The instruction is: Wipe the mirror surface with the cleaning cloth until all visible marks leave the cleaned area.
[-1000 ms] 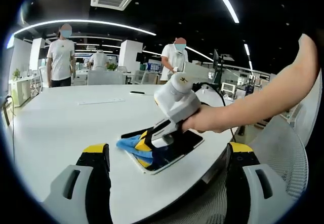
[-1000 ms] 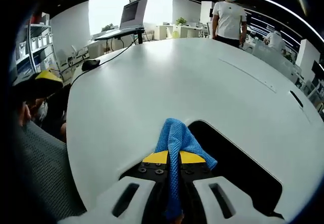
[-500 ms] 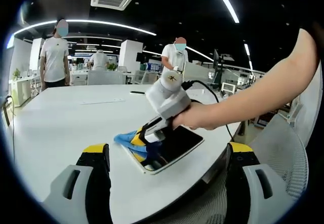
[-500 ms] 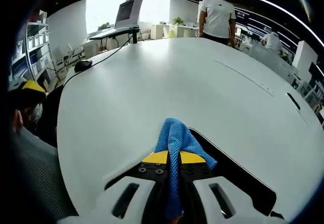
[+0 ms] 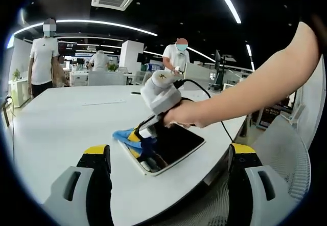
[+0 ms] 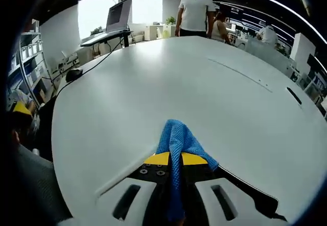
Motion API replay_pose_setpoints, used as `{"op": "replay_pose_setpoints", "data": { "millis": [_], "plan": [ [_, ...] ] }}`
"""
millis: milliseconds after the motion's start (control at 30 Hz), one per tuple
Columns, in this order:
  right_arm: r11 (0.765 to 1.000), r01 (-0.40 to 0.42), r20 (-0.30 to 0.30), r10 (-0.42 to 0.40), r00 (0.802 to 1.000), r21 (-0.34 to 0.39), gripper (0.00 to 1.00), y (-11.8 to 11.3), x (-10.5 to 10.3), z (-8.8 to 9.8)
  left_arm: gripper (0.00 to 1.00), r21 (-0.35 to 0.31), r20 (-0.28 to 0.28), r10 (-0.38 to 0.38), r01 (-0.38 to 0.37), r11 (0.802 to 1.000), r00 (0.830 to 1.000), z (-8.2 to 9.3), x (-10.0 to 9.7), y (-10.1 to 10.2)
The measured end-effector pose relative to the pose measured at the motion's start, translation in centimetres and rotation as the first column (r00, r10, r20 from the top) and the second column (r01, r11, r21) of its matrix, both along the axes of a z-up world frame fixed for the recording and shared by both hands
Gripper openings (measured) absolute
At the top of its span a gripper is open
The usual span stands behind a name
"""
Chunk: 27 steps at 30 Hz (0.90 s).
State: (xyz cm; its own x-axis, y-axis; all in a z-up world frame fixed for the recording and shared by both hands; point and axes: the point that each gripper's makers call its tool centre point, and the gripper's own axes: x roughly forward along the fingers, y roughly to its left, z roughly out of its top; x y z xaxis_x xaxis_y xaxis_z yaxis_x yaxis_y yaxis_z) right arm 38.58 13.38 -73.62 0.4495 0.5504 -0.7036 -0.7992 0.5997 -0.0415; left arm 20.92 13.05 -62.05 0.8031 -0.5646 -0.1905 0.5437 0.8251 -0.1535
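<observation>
Your left gripper (image 5: 168,157) hangs back with fingers spread wide, grasping nothing. The right gripper (image 6: 170,158), fingers clenched on the blue cloth (image 6: 179,141), has swept from mid-mirror (image 5: 171,145) to its far-left corner on the white counter (image 5: 56,129) (marks unreadable); the right part probably remains.

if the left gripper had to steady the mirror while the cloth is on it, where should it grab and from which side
Probably the mirror's near white edge, the corner closest to the open left gripper. It lies flat on the white table, so the jaws would pinch the thin rim from the near side. The right gripper, shut on the blue cloth, works the far-left end, so the near corner stays clear.
</observation>
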Motion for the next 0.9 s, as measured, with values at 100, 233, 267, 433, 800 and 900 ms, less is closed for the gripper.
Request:
{"op": "replay_pose_setpoints", "data": {
  "millis": [100, 233, 267, 433, 800, 900],
  "plan": [
    [1.0, 0.009, -0.001, -0.009, 1.0, -0.004, 0.01, 0.09, 0.32, 0.0, 0.94, 0.0, 0.001, 0.0, 0.0, 1.0, 1.0, 0.01, 0.01, -0.01],
    [1.0, 0.023, -0.009, -0.023, 1.0, -0.006, 0.01, 0.15, 0.55, 0.02, 0.94, -0.001, 0.001, 0.0, 0.0, 1.0, 1.0, 0.02, 0.01, -0.04],
    [1.0, 0.023, -0.011, -0.023, 1.0, -0.006, 0.01, 0.15, 0.55, 0.0, 0.94, -0.001, 0.001, 0.0, 0.0, 1.0, 1.0, 0.01, 0.02, -0.04],
    [1.0, 0.017, -0.019, -0.017, 1.0, -0.003, 0.01, 0.07, 0.29, 0.08, 0.94, -0.002, 0.003, 0.0, 0.0, 1.0, 1.0, 0.06, 0.04, -0.06],
    [1.0, 0.02, -0.021, -0.02, 1.0, 0.0, 0.01, 0.02, 0.54, 0.05, 0.94, -0.002, 0.001, 0.002, -0.002, 1.0, 1.0, 0.05, 0.06, -0.12],
    [1.0, 0.019, -0.025, -0.019, 1.0, 0.001, 0.01, 0.04, 0.75, 0.0, 0.94, 0.003, -0.004, -0.004, 0.004, 1.0, 1.0, -0.07, 0.03, -0.21]
  ]
}}
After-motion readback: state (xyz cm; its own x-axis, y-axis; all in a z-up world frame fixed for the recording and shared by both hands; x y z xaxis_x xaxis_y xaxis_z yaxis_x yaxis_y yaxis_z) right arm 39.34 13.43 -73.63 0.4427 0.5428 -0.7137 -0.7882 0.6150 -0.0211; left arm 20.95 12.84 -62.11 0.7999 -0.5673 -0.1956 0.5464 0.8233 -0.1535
